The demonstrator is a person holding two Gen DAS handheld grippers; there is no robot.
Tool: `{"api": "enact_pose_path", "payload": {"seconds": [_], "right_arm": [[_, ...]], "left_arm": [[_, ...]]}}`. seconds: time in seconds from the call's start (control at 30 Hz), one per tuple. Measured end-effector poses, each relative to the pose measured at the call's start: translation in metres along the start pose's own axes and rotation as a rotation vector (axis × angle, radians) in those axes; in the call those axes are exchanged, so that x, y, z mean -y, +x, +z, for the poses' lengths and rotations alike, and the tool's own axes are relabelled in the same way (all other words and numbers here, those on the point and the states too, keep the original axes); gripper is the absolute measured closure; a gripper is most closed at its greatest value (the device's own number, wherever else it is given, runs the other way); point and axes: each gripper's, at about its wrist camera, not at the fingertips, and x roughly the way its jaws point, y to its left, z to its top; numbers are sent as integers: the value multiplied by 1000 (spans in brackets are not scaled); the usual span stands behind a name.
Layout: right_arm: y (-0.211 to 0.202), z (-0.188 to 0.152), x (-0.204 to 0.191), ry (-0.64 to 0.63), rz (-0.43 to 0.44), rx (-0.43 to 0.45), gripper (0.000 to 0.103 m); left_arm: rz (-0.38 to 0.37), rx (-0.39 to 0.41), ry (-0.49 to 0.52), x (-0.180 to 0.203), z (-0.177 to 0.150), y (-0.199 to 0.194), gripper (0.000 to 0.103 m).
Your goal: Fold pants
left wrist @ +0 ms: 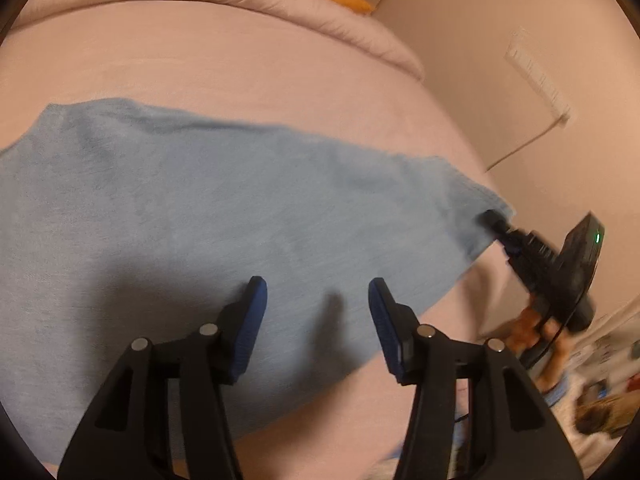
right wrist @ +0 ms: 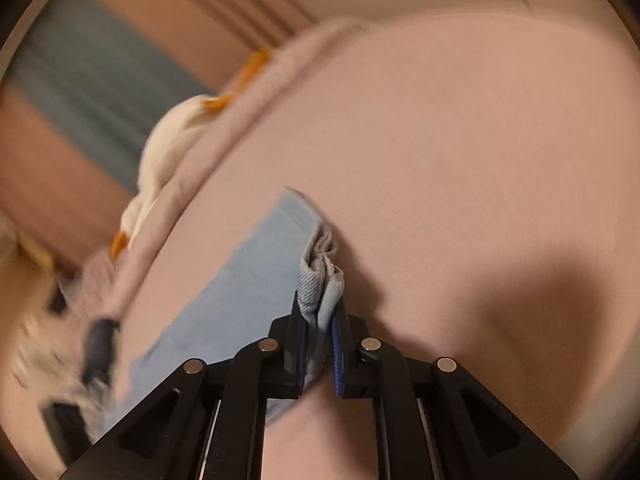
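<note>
The light blue pants lie spread flat across the pink bed sheet, running from the left of the left wrist view to a narrow end at the right, close to the bed's edge.

Left tool: its blue-padded fingers stand apart above the near part of the pants, with nothing between them. Its shadow falls on the cloth below.

Right tool: the jaws are pressed together on the bunched, layered hem of the pants; folds of fabric stick up past the fingertips. In the left wrist view this tool meets the far right corner of the garment, with a person's hand on its grip below.

Surroundings: a rolled pink duvet lies along the far side of the bed. A white and orange plush toy rests against it. Both views are blurred, the right wrist view more so at its left margin, where objects cannot be identified.
</note>
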Motion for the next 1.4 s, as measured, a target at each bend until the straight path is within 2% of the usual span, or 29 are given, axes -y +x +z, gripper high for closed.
{"api": "enact_pose_path", "payload": {"seconds": [0.13,0.27,0.43,0.53,0.6,0.67,0.7,0.77,0.97,1.13,1.23,1.27,1.3,1.33,1.4], "right_arm": [[-18,-10,-71,-303,-8,80,93],[-18,-47,-131,-554,16,90,93],[-7,-94,-169,-709,65,49,93],[-2,-121,-188,-799,108,22,93],[6,-137,-200,-859,110,-1,93],[13,-147,-207,-891,101,-24,93],[13,-149,-209,-900,99,-23,93],[13,-154,-212,-922,93,-17,93],[8,-173,-235,-993,162,-31,93],[13,-195,-265,-1051,229,-50,93],[19,-210,-277,-1079,245,-69,93],[22,-214,-279,-1089,243,-74,93],[25,-218,-281,-1102,238,-84,93],[31,-223,-282,-1119,219,-111,93],[41,-225,-278,-1125,194,-171,88]], "left_arm": [[-162,59,-107,1,7,-13,40],[-273,105,-209,-6,9,-19,33],[-391,84,-329,-24,10,-4,33],[-422,88,-402,-36,10,-1,37],[-376,103,-397,-40,10,-7,57],[-307,104,-364,-44,8,-13,94],[-277,109,-361,-48,7,-16,97],[-240,139,-356,-56,4,-26,94],[-110,242,-262,-74,2,-63,96],[8,267,-238,-97,-2,-82,96],[48,245,-231,-110,-6,-81,96],[76,198,-221,-114,-6,-74,89],[136,166,-228,-118,-6,-67,86],[164,156,-229,-123,-3,-62,84],[153,169,-223,-124,-6,-64,83]]}}
